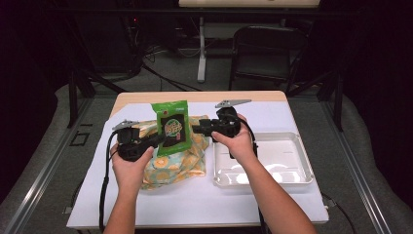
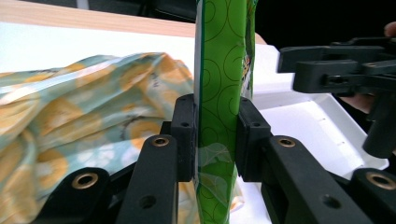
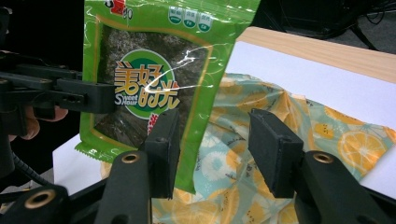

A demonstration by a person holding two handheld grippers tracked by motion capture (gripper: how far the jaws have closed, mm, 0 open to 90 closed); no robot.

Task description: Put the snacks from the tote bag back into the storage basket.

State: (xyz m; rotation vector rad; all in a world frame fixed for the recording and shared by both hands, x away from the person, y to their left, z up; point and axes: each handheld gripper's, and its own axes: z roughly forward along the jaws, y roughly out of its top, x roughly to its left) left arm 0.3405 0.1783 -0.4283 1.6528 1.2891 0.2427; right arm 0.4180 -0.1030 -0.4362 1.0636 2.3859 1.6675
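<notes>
Holding the flat green foil snack packet with a dark window and round logo [image 1: 171, 127] upright above the table, my left gripper [image 1: 157, 140] has both pads clamped on its lower edge; in the left gripper view the packet [image 2: 220, 93] stands edge-on between the two black jaws, which press against it from either side. The packet hangs over the crumpled pale fabric bag printed with orange slices [image 1: 178, 163], which lies on the white sheet covering the wooden table [image 1: 204, 202].

My right gripper [image 1: 197, 129] sits just to the right of the packet, level with its middle, pointing across at it. Its jaws stand wide apart. In the right gripper view the packet [image 3: 154, 74] fills the upper left, with its right edge passing behind the left-hand pad; the gap between the pads shows only the printed bag [image 3: 299, 126] behind, and I see no pad pressing on the foil. I cannot tell whether that one pad brushes the packet's edge.

A shallow white plastic tray [image 1: 297, 168] rests on the sheet to the right of the bag, beside my right forearm.
</notes>
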